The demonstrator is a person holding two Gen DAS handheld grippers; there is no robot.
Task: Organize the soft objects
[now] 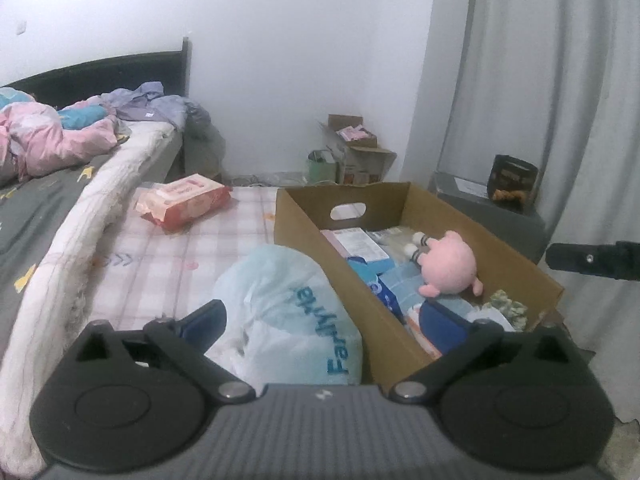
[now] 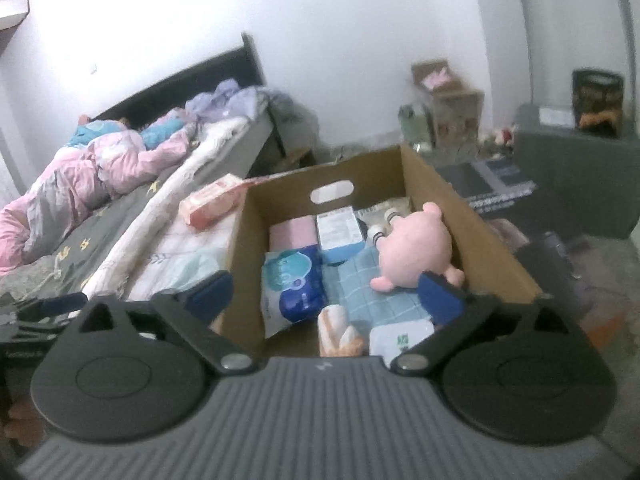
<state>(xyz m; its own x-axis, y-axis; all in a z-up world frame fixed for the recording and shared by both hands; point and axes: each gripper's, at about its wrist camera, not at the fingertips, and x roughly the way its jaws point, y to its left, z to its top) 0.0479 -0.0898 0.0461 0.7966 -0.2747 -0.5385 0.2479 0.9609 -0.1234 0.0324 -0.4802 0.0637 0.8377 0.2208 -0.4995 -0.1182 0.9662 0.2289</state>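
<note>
An open brown cardboard box [image 2: 472, 216] with a hand slot in its far wall sits on the pink checked mattress cover [image 1: 180, 256]. Inside it, a pink plush pig toy [image 2: 416, 250] lies against the right wall on a light blue checked cloth [image 2: 360, 292], with a blue and white wipes packet [image 2: 292, 284] to its left, flat pink and white packs at the far end, and a bread-like packet at the near end.

The left gripper [image 1: 326, 320] and the right gripper [image 2: 328, 296] both stand with jaws spread wide, holding nothing.

Just left of the box, touching its outer wall, lies a pale blue plastic bag [image 1: 288, 312]. A red and pink tissue pack [image 1: 184, 204] lies farther left, well apart. A raised bed with crumpled pink bedding [image 1: 48, 144] borders the left. A dark grey cabinet [image 2: 576, 176] and grey curtain [image 1: 560, 80] close in the right.
</note>
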